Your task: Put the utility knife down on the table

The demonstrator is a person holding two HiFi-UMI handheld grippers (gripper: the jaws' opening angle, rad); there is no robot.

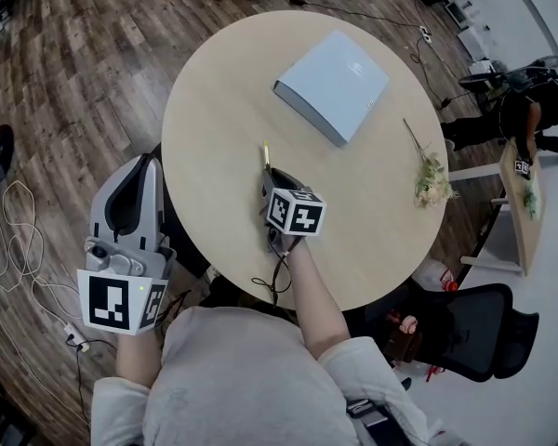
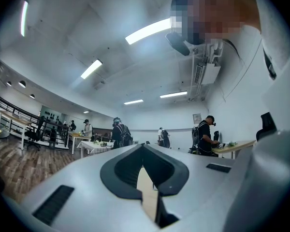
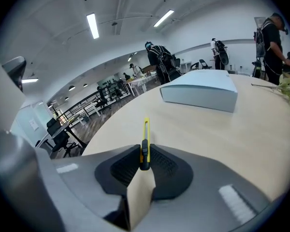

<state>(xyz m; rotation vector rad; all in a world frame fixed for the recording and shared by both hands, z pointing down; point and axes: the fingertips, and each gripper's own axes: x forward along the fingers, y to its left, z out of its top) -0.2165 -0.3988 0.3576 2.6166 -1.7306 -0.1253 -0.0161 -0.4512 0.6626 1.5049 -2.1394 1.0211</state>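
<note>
A slim yellow utility knife [image 3: 145, 132] stands on edge between the jaws of my right gripper [image 3: 144, 161], which is shut on it. Its front end pokes out ahead over the round beige table [image 3: 222, 139]. The head view shows the right gripper [image 1: 269, 180] over the table's near middle, the utility knife [image 1: 266, 153] pointing away from me. My left gripper [image 1: 139, 167] hangs off the table's left edge over the floor. In its own view the left gripper [image 2: 143, 167] has its jaws shut on nothing and faces the room.
A flat blue-grey box [image 1: 333, 84] lies on the far part of the table, also box [image 3: 200, 94]. A small flower sprig [image 1: 431, 178] rests near the right edge. A black office chair [image 1: 474, 328] stands at the lower right. Cables [image 1: 19, 249] trail on the wooden floor at left.
</note>
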